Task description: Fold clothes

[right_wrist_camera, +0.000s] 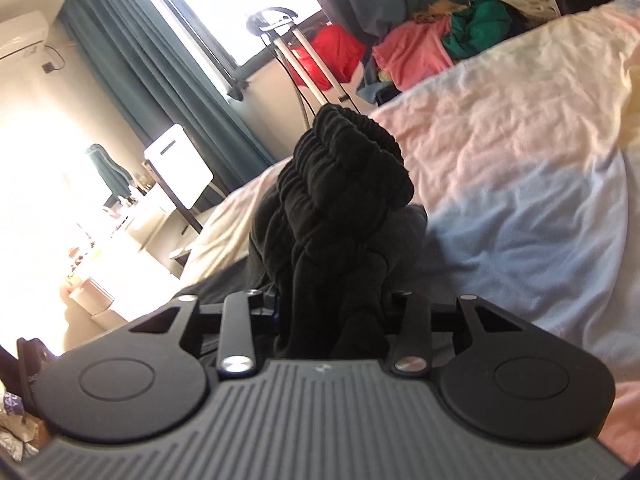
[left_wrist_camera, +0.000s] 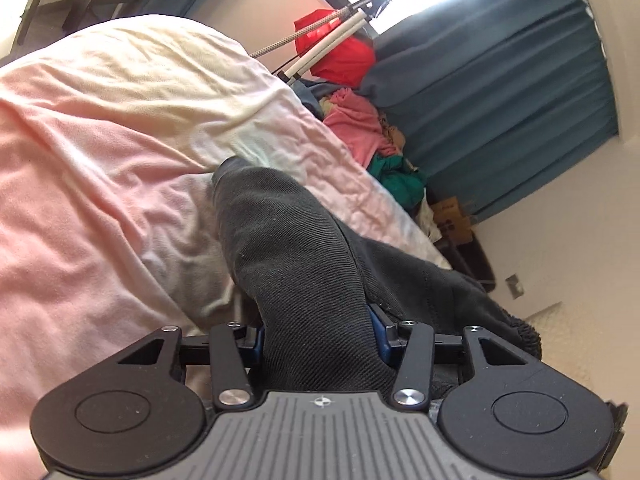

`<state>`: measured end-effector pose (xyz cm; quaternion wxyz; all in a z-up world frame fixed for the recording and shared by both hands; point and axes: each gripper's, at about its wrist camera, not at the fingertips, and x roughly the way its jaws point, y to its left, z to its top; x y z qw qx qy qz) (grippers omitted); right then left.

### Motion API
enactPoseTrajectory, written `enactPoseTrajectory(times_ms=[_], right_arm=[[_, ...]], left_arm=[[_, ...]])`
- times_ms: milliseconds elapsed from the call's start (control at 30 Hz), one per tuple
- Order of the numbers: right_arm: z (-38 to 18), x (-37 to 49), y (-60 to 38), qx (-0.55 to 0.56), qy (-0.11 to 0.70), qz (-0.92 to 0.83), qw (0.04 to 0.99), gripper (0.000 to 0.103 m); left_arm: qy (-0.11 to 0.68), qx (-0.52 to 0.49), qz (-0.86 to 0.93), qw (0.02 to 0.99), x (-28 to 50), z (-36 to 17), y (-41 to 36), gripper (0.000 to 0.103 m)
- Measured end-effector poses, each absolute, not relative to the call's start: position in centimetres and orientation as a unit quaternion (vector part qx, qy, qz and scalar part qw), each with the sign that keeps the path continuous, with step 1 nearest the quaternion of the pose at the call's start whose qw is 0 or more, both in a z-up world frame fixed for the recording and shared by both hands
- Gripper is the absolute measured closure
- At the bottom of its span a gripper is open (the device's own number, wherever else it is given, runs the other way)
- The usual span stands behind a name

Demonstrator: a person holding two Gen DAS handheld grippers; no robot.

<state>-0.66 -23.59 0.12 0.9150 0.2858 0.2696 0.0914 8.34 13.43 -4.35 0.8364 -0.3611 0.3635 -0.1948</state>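
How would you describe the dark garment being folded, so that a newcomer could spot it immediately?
Start from the bed with the pale pink and cream sheet. On it lies the dark garment, bunched up, with a ribbed elastic band at one end. It is the only dark cloth there; the laundry pile beyond is pink, red and green.

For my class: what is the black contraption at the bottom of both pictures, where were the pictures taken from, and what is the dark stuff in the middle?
Each picture comes from a camera mounted on a hand-held two-finger clamp, looking forward along its fingers; a person carries one in each hand. The left gripper is closed on a dark grey garment. The right gripper is closed on bunched black fabric with a gathered band; whether both are one garment I cannot tell. Beneath lies a bed with pink and pale sheets. A pile of coloured clothes sits beyond.
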Motion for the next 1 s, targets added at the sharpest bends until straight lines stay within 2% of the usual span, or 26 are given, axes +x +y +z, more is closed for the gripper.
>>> enactPoseTrajectory(times_ms=[233,400,567,733,833,1000], right_arm=[[3.7,-1.3,-30.5,0.332,0.234,0.068,0.911,0.063],[5.9,0.4,-38.8,0.363,0.214,0.011,0.907,0.064],[7.4,3.9,-48.5,0.354,0.215,-0.062,0.908,0.064],[5.3,7.1,-57.8,0.370,0.229,-0.125,0.892,0.064],[2.1,8.2,-61.1,0.388,0.233,-0.150,0.879,0.064],[-4.4,7.3,-61.8,0.430,0.238,-0.179,0.852,0.064]], left_arm=[[0.367,-0.333,-0.229,0.838,10.5,1.5,6.4,0.055],[0.373,-0.310,-0.269,0.832,16.4,4.2,-3.5,0.055],[0.404,-0.298,-0.305,0.810,23.7,3.8,-16.0,0.055],[0.433,-0.274,-0.332,0.792,29.6,1.0,-27.5,0.055],[0.447,-0.243,-0.342,0.790,31.5,-1.6,-32.1,0.055],[0.454,-0.174,-0.372,0.791,31.2,-5.4,-33.6,0.055]])
